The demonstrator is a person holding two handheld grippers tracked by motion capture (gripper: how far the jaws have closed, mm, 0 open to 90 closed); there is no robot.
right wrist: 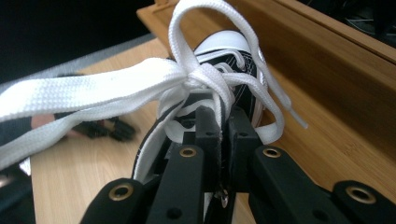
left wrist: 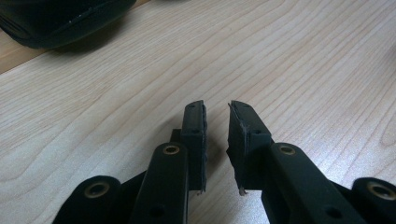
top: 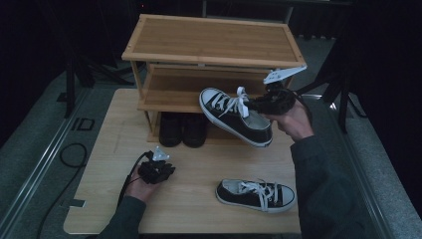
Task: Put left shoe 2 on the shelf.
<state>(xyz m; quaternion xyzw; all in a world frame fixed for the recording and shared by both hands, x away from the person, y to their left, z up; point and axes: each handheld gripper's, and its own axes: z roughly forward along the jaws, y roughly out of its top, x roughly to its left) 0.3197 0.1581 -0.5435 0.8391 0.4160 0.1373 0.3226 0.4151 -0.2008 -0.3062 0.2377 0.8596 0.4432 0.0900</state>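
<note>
I see pale wood grain on the surface [left wrist: 303, 56], smooth and matt. The rack [top: 214, 42] looks like warm bamboo-toned wood with a faint sheen. The held sneaker [top: 234, 117] is black cloth with a glossy white rubber toe, its laces [right wrist: 93, 95] flat woven white cloth. My right gripper [right wrist: 223, 122] and left gripper [left wrist: 216, 121] are matt black plastic, with brass-coloured metal rivets; the pads look rough-edged.

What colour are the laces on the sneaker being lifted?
White, on the black sneaker with a white toe cap; the laces show best in the right gripper view.
</note>
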